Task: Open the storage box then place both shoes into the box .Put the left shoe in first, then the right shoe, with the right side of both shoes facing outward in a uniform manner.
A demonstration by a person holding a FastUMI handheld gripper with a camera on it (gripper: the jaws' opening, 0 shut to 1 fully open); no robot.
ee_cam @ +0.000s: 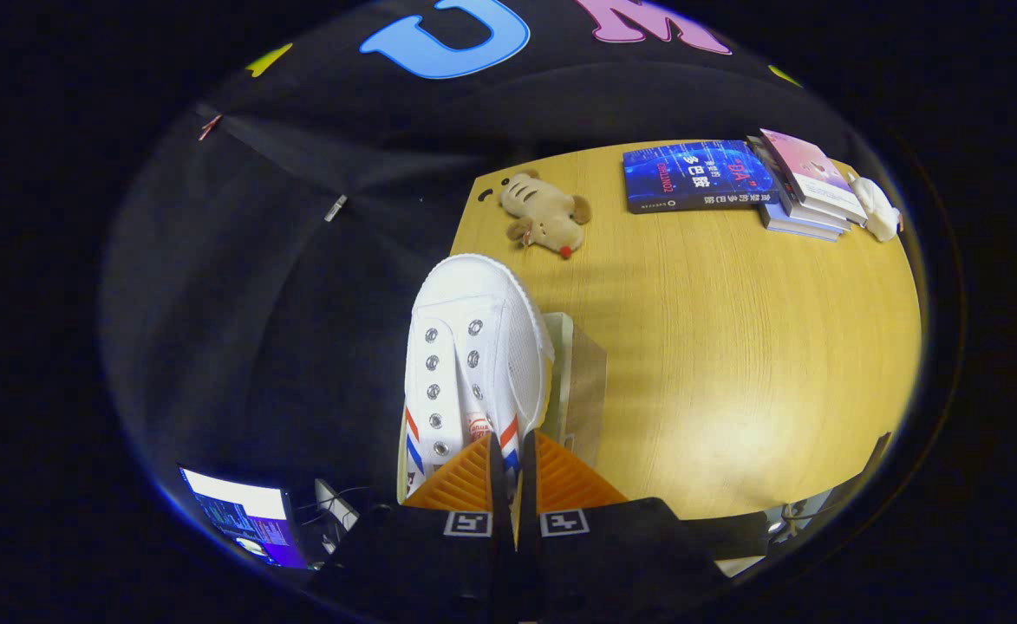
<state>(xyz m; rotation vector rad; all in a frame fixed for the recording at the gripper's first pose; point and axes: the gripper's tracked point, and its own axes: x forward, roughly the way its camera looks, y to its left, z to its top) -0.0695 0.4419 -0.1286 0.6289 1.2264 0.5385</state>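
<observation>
The fingers (512,464) pinch the white shoe (473,347) by its side, above the storage box (582,381). The thin grip could slip, and the shoe might drop beside the box.

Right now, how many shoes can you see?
1. A white shoe is clamped at its heel side between the gripper fingers, toe pointing ahead toward the plush toy, above the storage box. A second shoe may be hidden.
</observation>
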